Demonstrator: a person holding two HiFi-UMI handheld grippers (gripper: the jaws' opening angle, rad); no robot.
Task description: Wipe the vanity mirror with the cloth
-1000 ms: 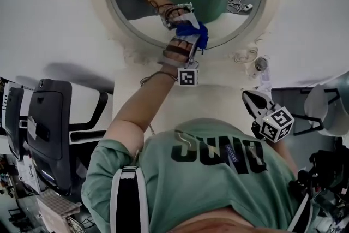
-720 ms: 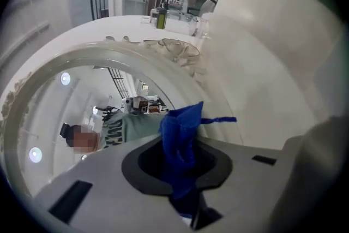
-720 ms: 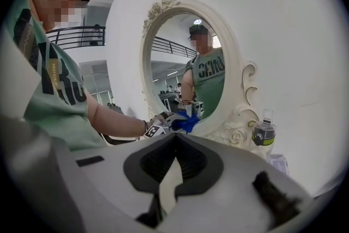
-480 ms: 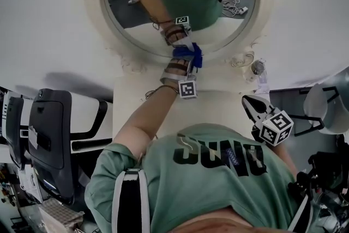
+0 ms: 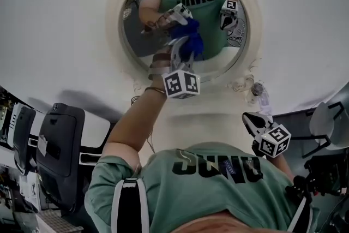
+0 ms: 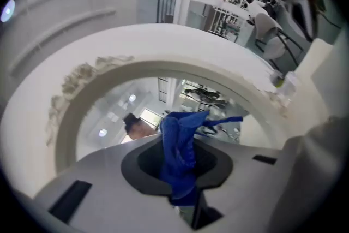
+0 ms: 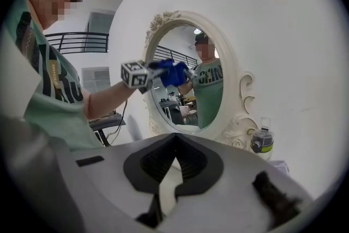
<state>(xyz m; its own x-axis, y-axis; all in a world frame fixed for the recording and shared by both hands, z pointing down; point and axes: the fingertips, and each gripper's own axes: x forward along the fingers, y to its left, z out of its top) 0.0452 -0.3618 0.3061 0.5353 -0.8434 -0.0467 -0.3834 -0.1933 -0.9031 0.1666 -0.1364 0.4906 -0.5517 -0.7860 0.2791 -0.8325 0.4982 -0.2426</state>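
Note:
An oval vanity mirror [image 5: 143, 41] in an ornate cream frame [image 5: 115, 24] stands against the white wall. My left gripper [image 5: 182, 46] is raised to the glass near its middle and is shut on a blue cloth [image 5: 188, 42]. In the left gripper view the blue cloth [image 6: 180, 155] bunches between the jaws, right before the mirror [image 6: 109, 117]. My right gripper [image 5: 252, 117] hangs low at the right, away from the mirror, jaws shut with nothing in them. The right gripper view shows the mirror [image 7: 188, 90], the cloth [image 7: 172, 72] and the left arm from the side.
A small bottle with a green band [image 7: 262, 142] stands on the cream vanity top [image 5: 218, 117] by the frame's right foot. A dark office chair [image 5: 54, 144] is at the left, another chair [image 5: 327, 123] at the right. The white wall surrounds the mirror.
My left gripper has lifted with the cloth from the mirror's lower rim up to the middle of the glass. The right gripper has stayed low at the right.

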